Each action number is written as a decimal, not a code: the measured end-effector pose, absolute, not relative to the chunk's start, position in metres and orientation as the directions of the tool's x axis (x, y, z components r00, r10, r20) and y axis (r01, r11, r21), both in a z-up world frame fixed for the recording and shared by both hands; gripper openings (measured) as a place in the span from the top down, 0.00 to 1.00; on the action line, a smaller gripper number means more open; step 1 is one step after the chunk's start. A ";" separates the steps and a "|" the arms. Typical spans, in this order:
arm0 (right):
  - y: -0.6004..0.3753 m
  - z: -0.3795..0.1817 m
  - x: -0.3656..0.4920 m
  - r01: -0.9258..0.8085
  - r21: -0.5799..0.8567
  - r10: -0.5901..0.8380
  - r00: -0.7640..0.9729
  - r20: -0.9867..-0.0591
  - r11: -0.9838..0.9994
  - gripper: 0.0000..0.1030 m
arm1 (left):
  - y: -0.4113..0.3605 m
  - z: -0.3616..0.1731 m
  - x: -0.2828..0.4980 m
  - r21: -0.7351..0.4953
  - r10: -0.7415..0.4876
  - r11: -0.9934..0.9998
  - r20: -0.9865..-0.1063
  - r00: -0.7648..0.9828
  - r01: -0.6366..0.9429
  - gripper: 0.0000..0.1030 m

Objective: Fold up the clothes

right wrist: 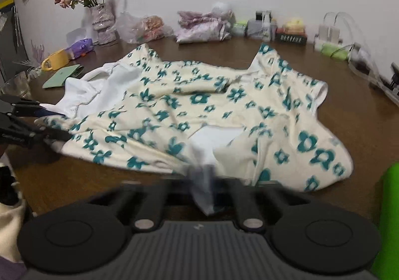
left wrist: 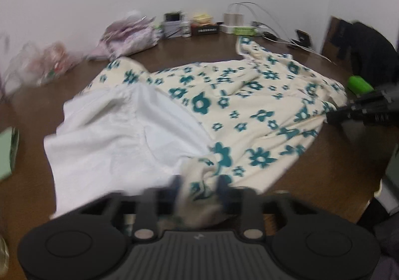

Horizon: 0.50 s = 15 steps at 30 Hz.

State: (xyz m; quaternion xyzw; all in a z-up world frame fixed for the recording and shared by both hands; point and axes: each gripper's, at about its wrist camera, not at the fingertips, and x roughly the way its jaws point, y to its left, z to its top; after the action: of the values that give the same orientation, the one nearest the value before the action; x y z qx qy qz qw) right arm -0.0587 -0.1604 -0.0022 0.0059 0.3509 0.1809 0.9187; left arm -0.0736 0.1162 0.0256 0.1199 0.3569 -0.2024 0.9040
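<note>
Floral garment (right wrist: pixel 199 110) lies rumpled across the brown counter (right wrist: pixel 349 130), white lining partly showing, stretching away between both grippers: left gripper (left wrist: pixel 199 190) pinching one near edge, right gripper (right wrist: pixel 203 180) clamped on another.

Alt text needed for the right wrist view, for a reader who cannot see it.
The right gripper pinches the near edge of a cream garment with teal flowers, spread rumpled on a brown wooden table. The left gripper grips its far-left edge.
</note>
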 end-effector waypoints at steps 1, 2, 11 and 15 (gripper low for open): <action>-0.164 0.002 -0.059 -0.331 0.156 0.350 0.686 -0.638 0.931 0.97 | 0.114 0.030 -0.075 0.101 -0.266 0.886 -0.690 0.673 0.453 0.90; -0.170 0.007 -0.060 -0.329 0.173 0.362 0.691 -0.626 0.928 0.97 | 0.112 0.034 -0.076 0.130 -0.252 0.881 -0.685 0.684 0.455 0.92; -0.206 0.032 -0.077 -0.272 0.218 0.348 0.723 -0.596 0.937 0.90 | 0.124 0.038 -0.094 0.189 -0.263 0.841 -0.675 0.689 0.507 0.63; -0.207 0.025 -0.089 -0.256 0.191 0.319 0.729 -0.606 0.948 0.52 | 0.136 0.029 -0.099 0.126 -0.315 0.846 -0.667 0.675 0.518 0.53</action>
State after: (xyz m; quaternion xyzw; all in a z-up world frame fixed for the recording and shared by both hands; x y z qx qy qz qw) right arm -0.0891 -0.2072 0.0250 0.0471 0.3341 0.1548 0.9285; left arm -0.0992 0.1357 0.0295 0.1543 0.3301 -0.2308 0.9022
